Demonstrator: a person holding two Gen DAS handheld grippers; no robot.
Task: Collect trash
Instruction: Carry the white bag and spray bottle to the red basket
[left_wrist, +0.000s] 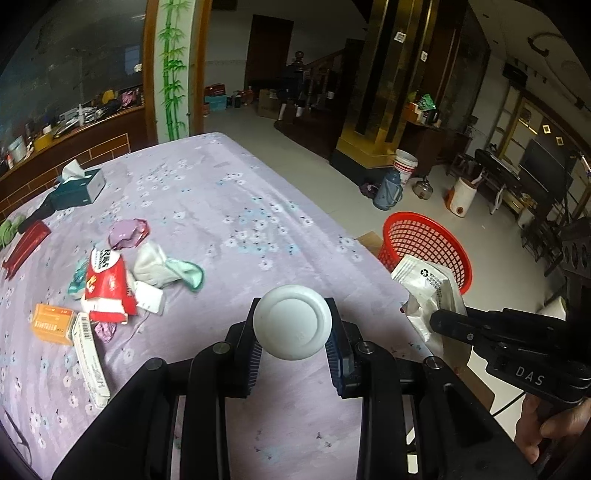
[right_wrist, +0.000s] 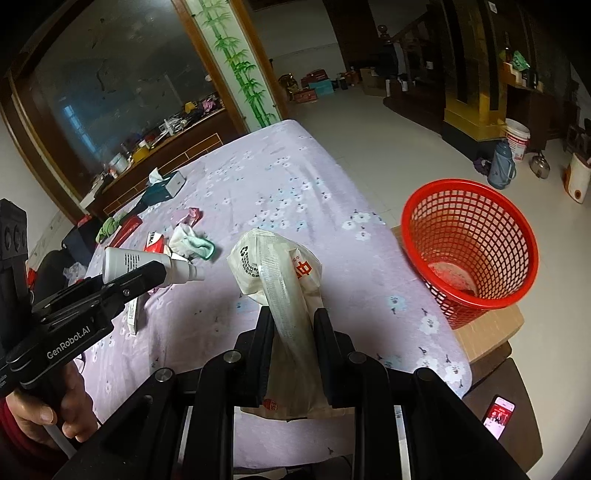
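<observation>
Covering the table, the lilac flowered cloth (left_wrist: 229, 206) carries our leftover litter: a red-and-white tissue pack (left_wrist: 107, 290), an orange box (left_wrist: 51, 323) and a crumpled white-green cloth (left_wrist: 166, 267). Off the table's right edge we see the red mesh basket (right_wrist: 476, 247) on a wooden stool. Our right gripper (right_wrist: 291, 332) pinches a crinkled white plastic bag (right_wrist: 275, 269) over the cloth. Our left gripper (left_wrist: 293, 332) clamps a white bottle (left_wrist: 292, 322), base toward its camera.

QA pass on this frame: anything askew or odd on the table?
Yes. Torn red-and-white tissue pack, crumpled white-green cloth and small boxes lie strewn over the table. Red basket sits tilted beside it. Nothing looks spilled.
</observation>
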